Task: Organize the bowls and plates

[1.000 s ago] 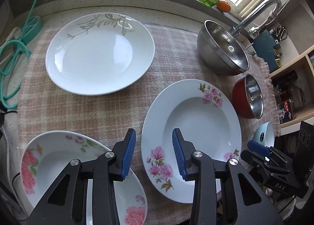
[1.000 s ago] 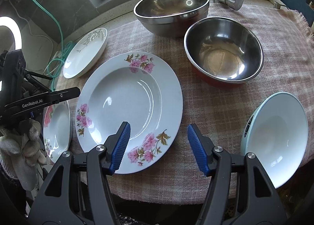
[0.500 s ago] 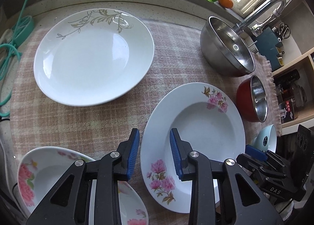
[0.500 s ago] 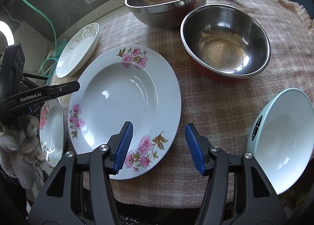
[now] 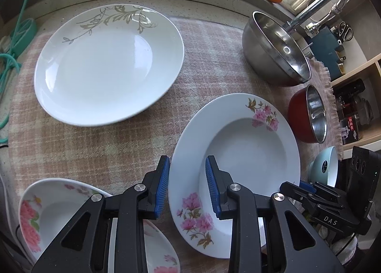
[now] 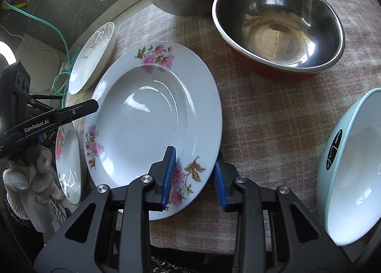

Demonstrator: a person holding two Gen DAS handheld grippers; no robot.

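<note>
Pink-flowered white deep plate [image 6: 152, 116] at the worktop's [image 6: 262, 118] centre now has its six o'clock rim between the right tool's [image 6: 194, 175] closing jaws, so lifting seems next; the left tool [image 5: 187, 185], part-open, holds nothing.

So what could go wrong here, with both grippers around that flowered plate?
The right gripper is closing over the flowered plate's thin glossy rim, so it might slip once lifted.
The left gripper straddles the opposite rim; uneven lifting could tilt the plate.
The blue bowl and red bowl stand close by, and a swinging plate could knock them.
</note>
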